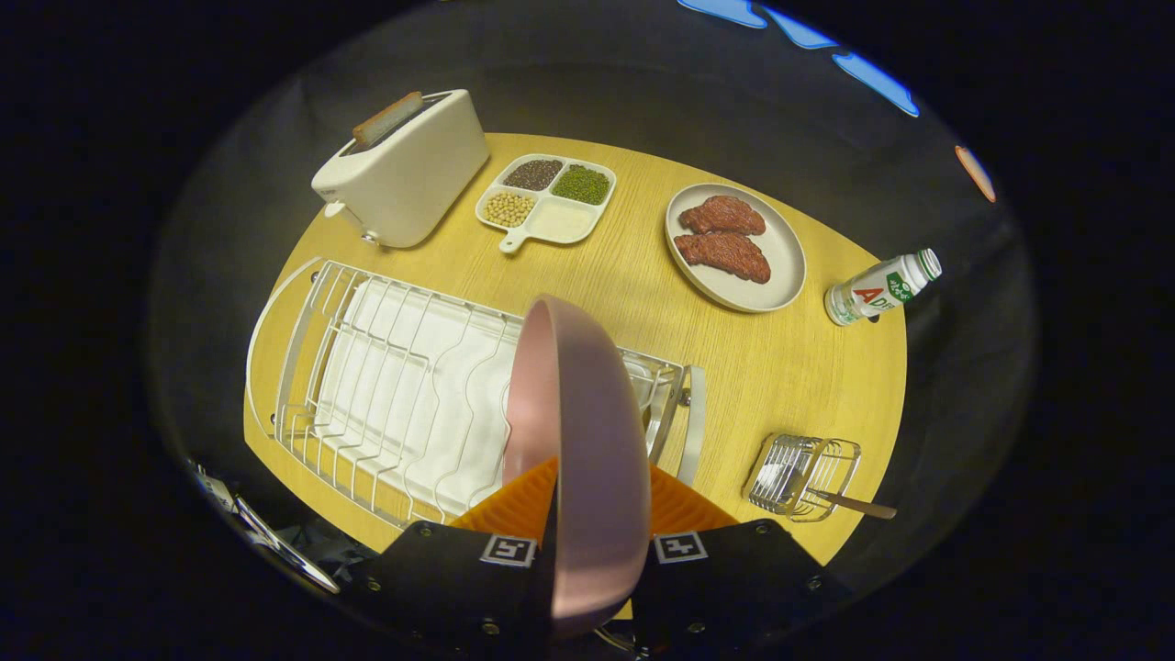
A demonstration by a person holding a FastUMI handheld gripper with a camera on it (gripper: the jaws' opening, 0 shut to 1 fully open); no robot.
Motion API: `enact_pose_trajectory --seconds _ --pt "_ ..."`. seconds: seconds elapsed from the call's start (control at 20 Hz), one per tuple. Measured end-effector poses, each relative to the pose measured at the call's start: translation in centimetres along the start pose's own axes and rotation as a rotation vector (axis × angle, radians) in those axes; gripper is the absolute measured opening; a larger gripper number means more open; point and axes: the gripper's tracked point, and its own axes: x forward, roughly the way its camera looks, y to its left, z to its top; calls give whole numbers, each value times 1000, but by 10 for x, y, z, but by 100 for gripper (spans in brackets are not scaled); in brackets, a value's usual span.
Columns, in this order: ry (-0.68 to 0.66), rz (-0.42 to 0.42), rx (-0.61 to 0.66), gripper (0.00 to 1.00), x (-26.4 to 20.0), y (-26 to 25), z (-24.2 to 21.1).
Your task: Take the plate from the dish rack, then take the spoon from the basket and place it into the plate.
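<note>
A pink plate stands on edge between my two fingers, and my gripper is shut on it, holding it up above the right end of the white wire dish rack. To the right of the fingers sits a small wire basket with a spoon in it, its handle sticking out to the right. The rack's slots are otherwise bare over a white drip tray.
Beyond the rack on the round wooden table stand a white toaster with a slice of bread, a divided tray of beans, a plate with two pieces of meat and a small bottle lying near the right edge.
</note>
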Motion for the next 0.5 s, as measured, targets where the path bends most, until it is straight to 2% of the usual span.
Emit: enact_pose_trajectory --seconds 0.5 --pt "-8 -29 -55 32 -3 0 14"
